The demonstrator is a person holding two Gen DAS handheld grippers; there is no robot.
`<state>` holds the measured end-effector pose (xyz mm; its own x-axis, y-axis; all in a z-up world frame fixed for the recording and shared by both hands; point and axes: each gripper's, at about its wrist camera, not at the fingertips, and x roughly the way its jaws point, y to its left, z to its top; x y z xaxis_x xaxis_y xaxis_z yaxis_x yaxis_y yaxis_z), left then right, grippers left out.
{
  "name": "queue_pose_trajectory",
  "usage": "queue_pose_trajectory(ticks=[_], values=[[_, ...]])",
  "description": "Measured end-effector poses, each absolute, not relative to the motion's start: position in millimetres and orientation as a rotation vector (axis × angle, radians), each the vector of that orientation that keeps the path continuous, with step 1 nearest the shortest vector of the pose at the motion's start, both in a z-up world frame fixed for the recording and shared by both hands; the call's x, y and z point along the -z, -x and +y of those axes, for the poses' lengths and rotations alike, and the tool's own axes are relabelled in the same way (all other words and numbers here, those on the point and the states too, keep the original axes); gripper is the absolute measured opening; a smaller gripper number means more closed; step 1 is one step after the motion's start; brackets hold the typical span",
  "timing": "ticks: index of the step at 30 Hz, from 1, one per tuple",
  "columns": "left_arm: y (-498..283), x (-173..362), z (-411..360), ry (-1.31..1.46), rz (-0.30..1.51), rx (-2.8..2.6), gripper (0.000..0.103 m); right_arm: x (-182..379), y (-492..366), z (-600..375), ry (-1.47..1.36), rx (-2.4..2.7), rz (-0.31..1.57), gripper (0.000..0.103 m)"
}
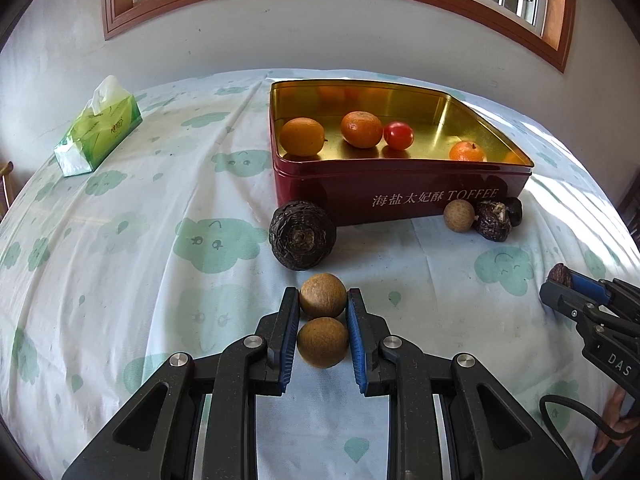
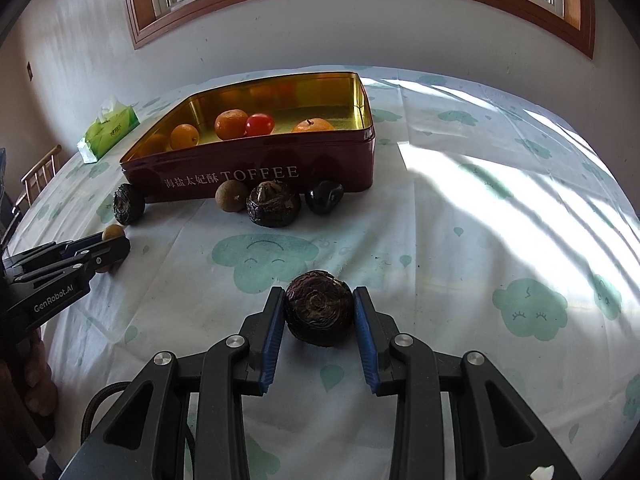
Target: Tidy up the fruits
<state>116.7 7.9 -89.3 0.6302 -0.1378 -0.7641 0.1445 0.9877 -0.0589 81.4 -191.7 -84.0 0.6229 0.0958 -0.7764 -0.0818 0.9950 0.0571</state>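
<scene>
You are clenching left gripper [image 1: 322, 322] on two longans [image 1: 322, 344], right gripper [image 2: 318, 316] on water chestnut [image 2: 319, 307], both in front of toffee tin [image 1: 400, 196] on bench, likely for dropping beside oranges [image 1: 361, 129] inside.

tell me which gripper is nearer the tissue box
Left. The left gripper sits on the tissue box side of the table; the right gripper is farther off, past the left one.
</scene>
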Motion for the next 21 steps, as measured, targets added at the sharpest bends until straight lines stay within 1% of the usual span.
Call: queue_pose_trajectory(ticks=[21], values=[[-116.0,89.2,5.9,-0.035,0.871,0.118,0.025,83.6,-81.9,-193.0,-0.024,-0.105,0.892,0.031]])
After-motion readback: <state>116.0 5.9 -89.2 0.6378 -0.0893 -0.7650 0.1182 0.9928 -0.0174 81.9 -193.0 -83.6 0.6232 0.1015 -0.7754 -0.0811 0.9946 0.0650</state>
